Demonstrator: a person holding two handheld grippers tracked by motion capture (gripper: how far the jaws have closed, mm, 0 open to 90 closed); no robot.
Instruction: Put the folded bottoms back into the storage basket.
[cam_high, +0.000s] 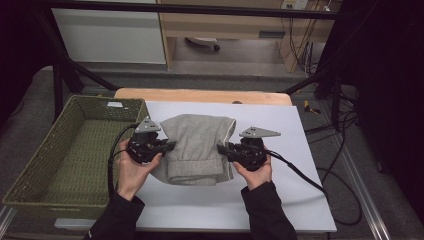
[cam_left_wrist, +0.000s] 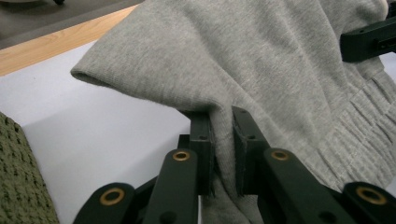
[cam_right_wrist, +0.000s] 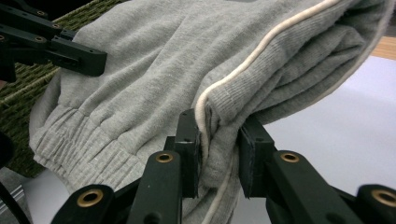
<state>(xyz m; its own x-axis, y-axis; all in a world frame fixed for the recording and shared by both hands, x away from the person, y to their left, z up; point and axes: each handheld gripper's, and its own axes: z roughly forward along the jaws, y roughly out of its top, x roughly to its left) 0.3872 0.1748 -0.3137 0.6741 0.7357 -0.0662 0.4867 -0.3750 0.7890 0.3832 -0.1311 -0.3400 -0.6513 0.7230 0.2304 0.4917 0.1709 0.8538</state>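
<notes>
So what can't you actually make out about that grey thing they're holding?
- Folded grey fleece garment, high view: which garment it is; the folds hide its shape.
- Left hand-held gripper, its own view: pad faces, covered by pinched cloth.
- Woven green basket, high view: near corner, cut off behind the sleeve.

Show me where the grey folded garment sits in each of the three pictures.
High view: grey garment at table centre, between both tongs.
Left gripper view: garment fills the upper right.
Right gripper view: garment spans the top.
Shared landmark: green basket.
</notes>
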